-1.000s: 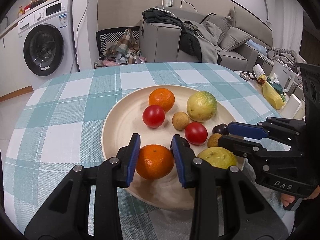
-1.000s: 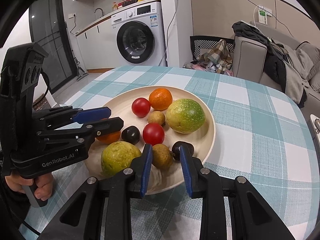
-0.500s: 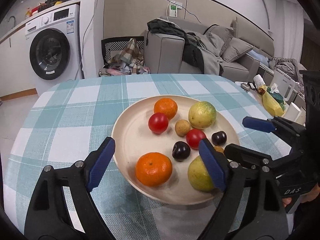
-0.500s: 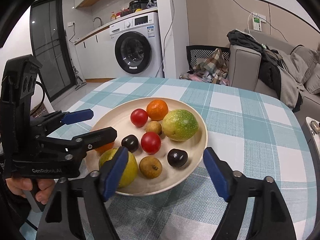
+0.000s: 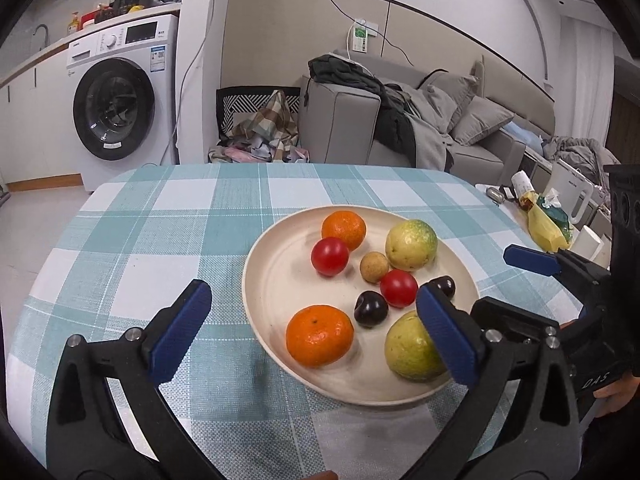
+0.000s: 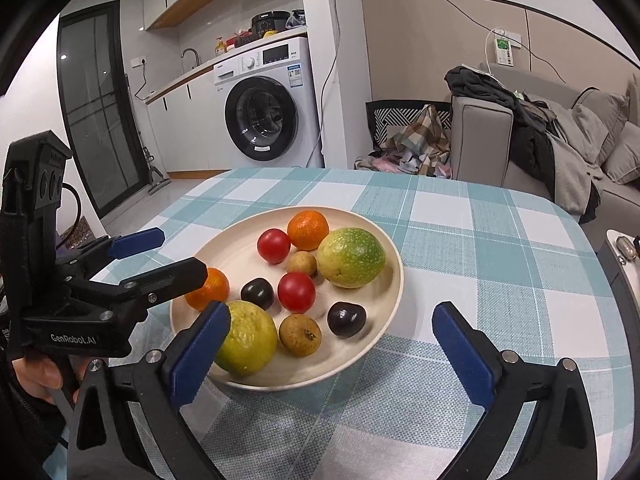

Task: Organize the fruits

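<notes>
A cream plate (image 5: 272, 280) on the checked table holds two oranges, two red tomatoes, two yellow-green fruits, two dark plums and two small brown fruits. My left gripper (image 5: 312, 296) hangs before the plate's near rim, its jaws opening wide. The near orange (image 5: 320, 336) lies on the plate between its fingers, and neither pad touches it. My right gripper (image 6: 332, 312) is at the plate's right front, its jaws also opening. A dark plum (image 6: 346, 319) and a brown fruit (image 6: 300, 335) rest between its fingers, free of the pads.
The round table (image 6: 500, 248) has bare cloth to the left, right and behind the plate. A low side surface with a yellow bag (image 5: 546, 228) and a white cup (image 5: 588, 242) stands at the right. A washing machine (image 5: 120, 108) and a grey sofa (image 5: 400, 128) stand beyond.
Both grippers have gone from nearly shut to wide open. The left let go of the near orange and drew back. The right's pads left the brown fruit and plum.
</notes>
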The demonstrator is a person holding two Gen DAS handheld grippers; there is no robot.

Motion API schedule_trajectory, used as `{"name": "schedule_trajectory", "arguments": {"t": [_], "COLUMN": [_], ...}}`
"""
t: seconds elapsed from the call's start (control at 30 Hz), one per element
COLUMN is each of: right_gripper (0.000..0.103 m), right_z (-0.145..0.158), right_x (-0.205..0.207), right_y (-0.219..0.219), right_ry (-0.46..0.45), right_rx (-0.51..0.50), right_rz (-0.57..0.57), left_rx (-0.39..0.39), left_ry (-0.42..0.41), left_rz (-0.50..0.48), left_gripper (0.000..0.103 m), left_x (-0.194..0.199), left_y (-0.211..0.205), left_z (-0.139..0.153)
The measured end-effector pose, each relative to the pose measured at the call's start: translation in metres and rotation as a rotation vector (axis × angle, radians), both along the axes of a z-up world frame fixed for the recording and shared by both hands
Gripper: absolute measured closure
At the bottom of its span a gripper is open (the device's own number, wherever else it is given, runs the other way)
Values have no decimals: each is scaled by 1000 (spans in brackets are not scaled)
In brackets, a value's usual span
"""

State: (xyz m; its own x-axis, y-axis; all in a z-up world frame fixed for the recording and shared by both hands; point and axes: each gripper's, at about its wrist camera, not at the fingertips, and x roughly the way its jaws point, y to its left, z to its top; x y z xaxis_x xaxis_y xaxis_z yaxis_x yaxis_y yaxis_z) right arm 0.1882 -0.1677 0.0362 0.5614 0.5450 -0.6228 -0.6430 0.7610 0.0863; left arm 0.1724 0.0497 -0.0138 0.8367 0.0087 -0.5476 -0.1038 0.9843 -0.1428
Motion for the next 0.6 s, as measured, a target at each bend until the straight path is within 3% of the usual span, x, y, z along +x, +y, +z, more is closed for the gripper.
{"name": "schedule_trajectory", "arguments": {"t": [0.27,0.6], "right_gripper": [0,0], "right_z": [9,17], "right_x": [-15,-42], "right_y": [-4,-20], "right_ry": [-78,-109], "right_rx": [33,100], "right_rz": [18,43], "left_rx": [48,81], "left_ry": [-21,-64], "left_rz": [4,24], "left_gripper": [1,1], "left_x": [-16,-50], "left_y": [-6,-11], "left_z": [4,10]}}
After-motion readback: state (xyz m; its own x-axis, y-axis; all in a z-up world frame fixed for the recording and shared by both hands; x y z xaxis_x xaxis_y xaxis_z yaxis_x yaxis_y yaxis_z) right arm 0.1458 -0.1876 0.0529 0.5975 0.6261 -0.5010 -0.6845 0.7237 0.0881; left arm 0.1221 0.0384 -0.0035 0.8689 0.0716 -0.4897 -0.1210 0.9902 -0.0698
